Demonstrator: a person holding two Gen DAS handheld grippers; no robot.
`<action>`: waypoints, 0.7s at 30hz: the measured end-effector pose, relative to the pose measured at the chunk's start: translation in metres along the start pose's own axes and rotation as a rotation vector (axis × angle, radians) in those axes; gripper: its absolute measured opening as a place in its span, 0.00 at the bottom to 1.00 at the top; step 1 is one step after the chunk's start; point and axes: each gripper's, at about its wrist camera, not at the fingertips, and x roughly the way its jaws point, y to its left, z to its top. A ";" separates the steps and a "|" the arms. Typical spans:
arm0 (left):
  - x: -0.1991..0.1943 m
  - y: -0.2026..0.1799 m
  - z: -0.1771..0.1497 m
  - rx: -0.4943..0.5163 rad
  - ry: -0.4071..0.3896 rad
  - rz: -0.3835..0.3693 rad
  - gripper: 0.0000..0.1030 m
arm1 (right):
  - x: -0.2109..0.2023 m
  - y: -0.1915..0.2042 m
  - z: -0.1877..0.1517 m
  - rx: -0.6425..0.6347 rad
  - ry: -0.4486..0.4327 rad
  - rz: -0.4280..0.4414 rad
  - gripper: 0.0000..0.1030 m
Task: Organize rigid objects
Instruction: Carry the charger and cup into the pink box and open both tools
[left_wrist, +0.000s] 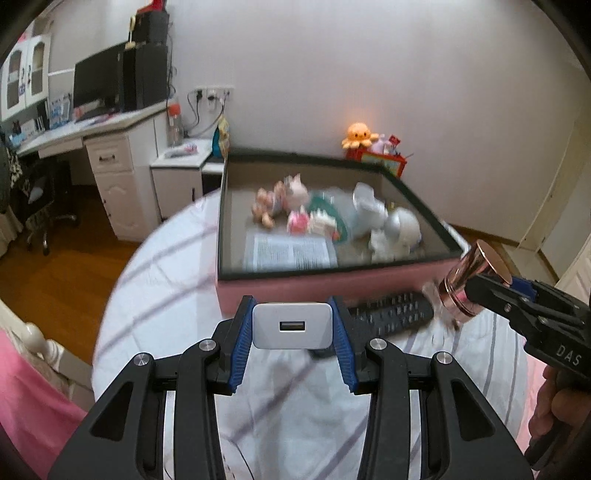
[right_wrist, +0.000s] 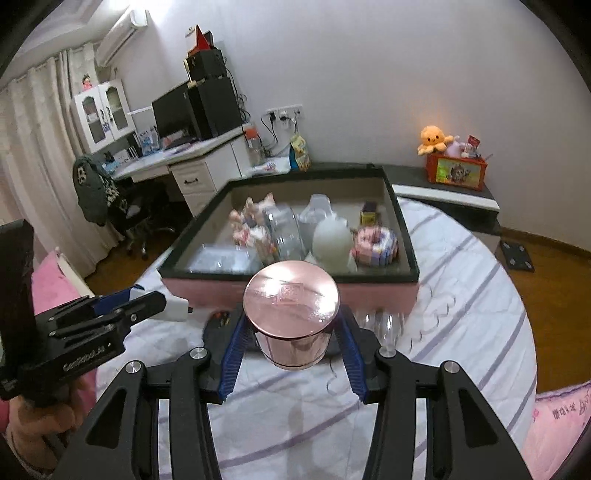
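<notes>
Left wrist view: both tongs loaded, held short of the pink box.

My left tongs (left_wrist: 293, 325) are clenched on a white USB charger (left_wrist: 291, 325), blue pads on both its sides, just in front of the pink box (left_wrist: 332, 284) sitting on the striped bed (left_wrist: 166, 295). My right tongs (right_wrist: 291, 332) grip a rose-gold capped jar (right_wrist: 291, 314), also near the box's front wall. Toys and clear containers already lie inside the box. A black remote (left_wrist: 391, 314) lies on the bed touching the box's front.
</notes>
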 end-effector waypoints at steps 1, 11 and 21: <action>0.000 0.000 0.008 0.004 -0.014 -0.001 0.39 | -0.001 -0.001 0.006 -0.005 -0.013 0.002 0.47; 0.026 -0.002 0.076 0.025 -0.094 -0.005 0.39 | 0.019 -0.012 0.067 -0.052 -0.079 -0.018 0.47; 0.098 -0.012 0.132 0.048 -0.064 -0.015 0.39 | 0.090 -0.037 0.115 -0.040 -0.036 -0.026 0.47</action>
